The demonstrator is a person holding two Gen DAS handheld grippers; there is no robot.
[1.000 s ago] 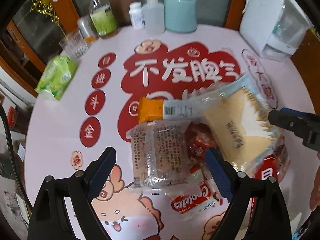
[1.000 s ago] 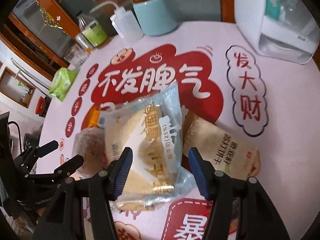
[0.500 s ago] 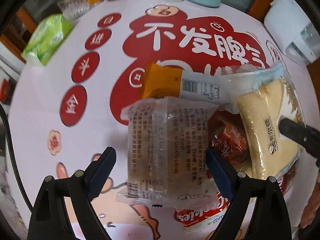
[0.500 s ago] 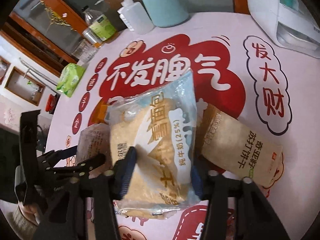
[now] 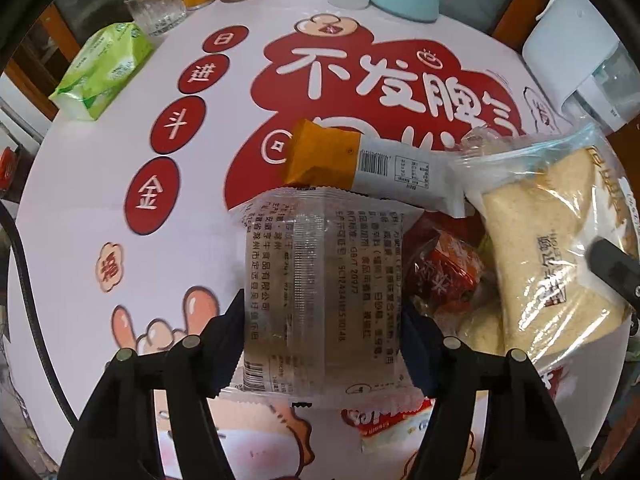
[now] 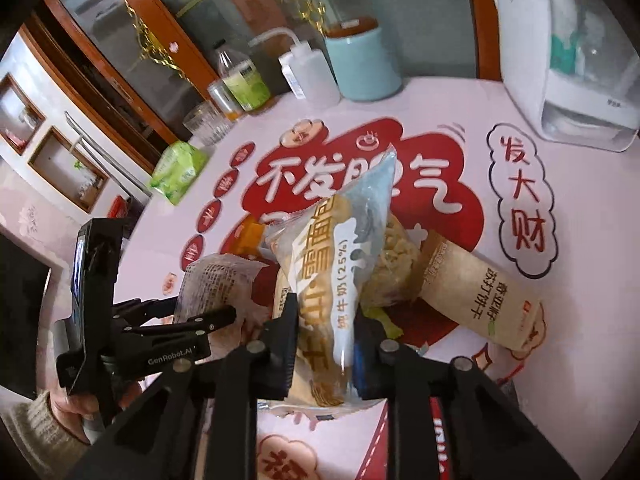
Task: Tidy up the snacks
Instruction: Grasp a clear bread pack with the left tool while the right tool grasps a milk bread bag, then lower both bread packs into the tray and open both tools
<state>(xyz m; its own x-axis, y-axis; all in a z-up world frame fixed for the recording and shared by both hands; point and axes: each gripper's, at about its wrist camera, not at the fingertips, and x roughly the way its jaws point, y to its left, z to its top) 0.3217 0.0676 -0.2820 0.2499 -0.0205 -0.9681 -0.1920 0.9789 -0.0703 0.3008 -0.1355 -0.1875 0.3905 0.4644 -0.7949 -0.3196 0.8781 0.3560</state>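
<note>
A pile of snacks lies on the round printed table [image 5: 80, 208]. My left gripper [image 5: 322, 320] points down over a clear-wrapped cake packet [image 5: 320, 280]. Its jaws are closing, and the pads meet the packet's two side edges. My right gripper [image 6: 326, 320] is shut on a blue-and-white bread bag [image 6: 340, 256] and holds its far end tilted up off the pile. Under and around these lie an orange-and-grey bar [image 5: 360, 164], a red wrapped snack [image 5: 444, 276], a beige cracker packet [image 6: 480, 292] and a red-and-white packet [image 5: 384, 420]. The left gripper [image 6: 208, 312] also shows in the right wrist view.
A green tissue pack [image 5: 104, 68] and a glass [image 5: 156, 4] sit at the table's far left. Along the back stand bottles, a wash bottle [image 6: 308, 72] and a teal canister [image 6: 360, 64]. A white appliance [image 6: 580, 60] takes the far right.
My left gripper sank over the clear packet and its fingers narrowed onto it. My right gripper closed on the bread bag and raised it off the pile.
</note>
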